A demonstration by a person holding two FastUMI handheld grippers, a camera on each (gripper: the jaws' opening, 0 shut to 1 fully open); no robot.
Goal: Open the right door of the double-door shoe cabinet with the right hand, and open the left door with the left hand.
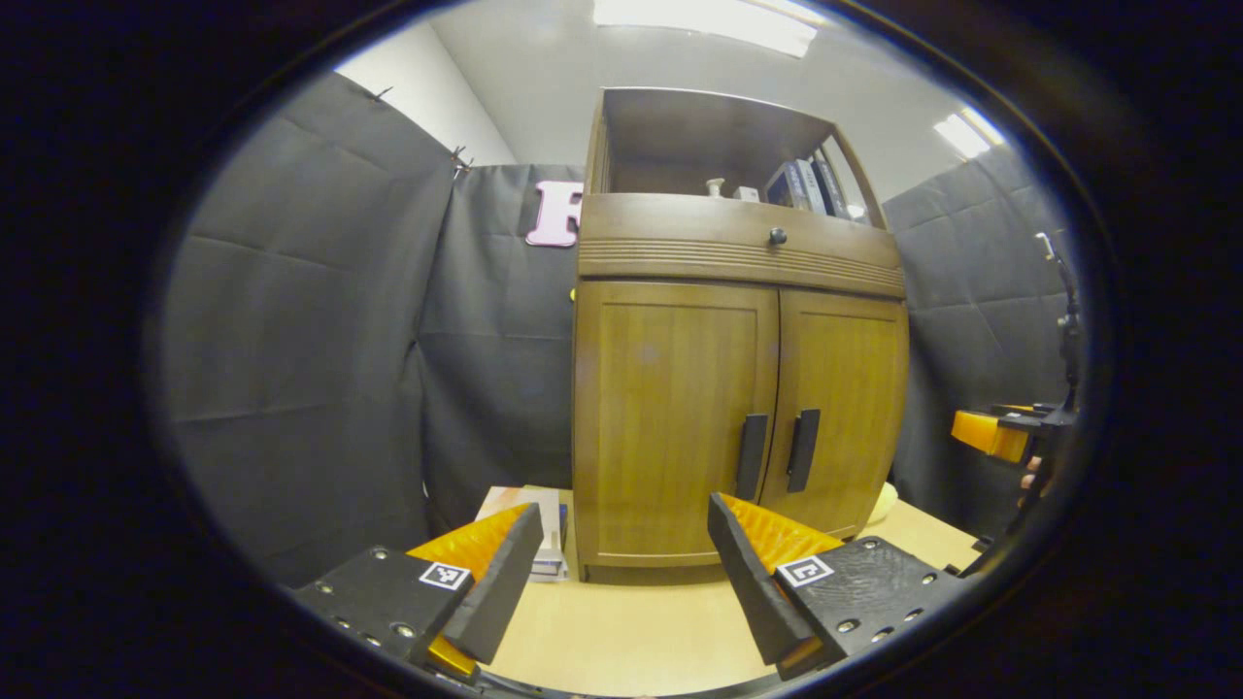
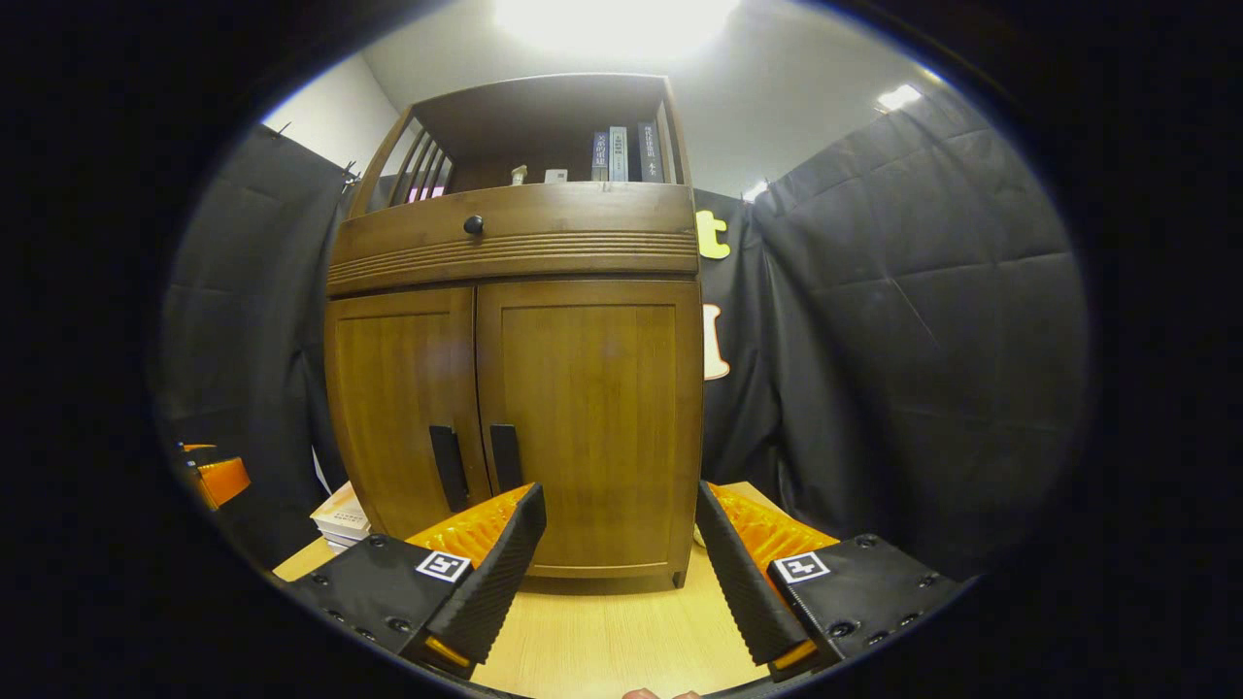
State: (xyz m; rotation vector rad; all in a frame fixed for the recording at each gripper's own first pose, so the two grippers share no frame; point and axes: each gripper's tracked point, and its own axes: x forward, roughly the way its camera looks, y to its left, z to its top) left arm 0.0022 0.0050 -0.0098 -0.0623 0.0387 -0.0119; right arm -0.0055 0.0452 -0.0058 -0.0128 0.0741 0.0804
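Note:
A brown wooden shoe cabinet (image 1: 738, 262) stands on a light table, both doors closed. In the left gripper view the left door (image 1: 670, 417) and right door (image 1: 840, 408) meet at two dark vertical handles (image 1: 751, 456) (image 1: 803, 449). My left gripper (image 1: 621, 529) is open, short of the left door. In the right gripper view the right door (image 2: 587, 427) carries its handle (image 2: 505, 456) beside the left door's handle (image 2: 449, 468). My right gripper (image 2: 620, 515) is open in front of the right door, touching nothing. The right gripper (image 1: 1000, 432) also shows far right in the left gripper view.
A drawer with a round knob (image 1: 777, 235) sits above the doors, and an open shelf holds books (image 2: 621, 153) and small items. A stack of books (image 1: 554, 544) lies on the table (image 1: 631, 631) left of the cabinet. Black cloth walls surround the booth.

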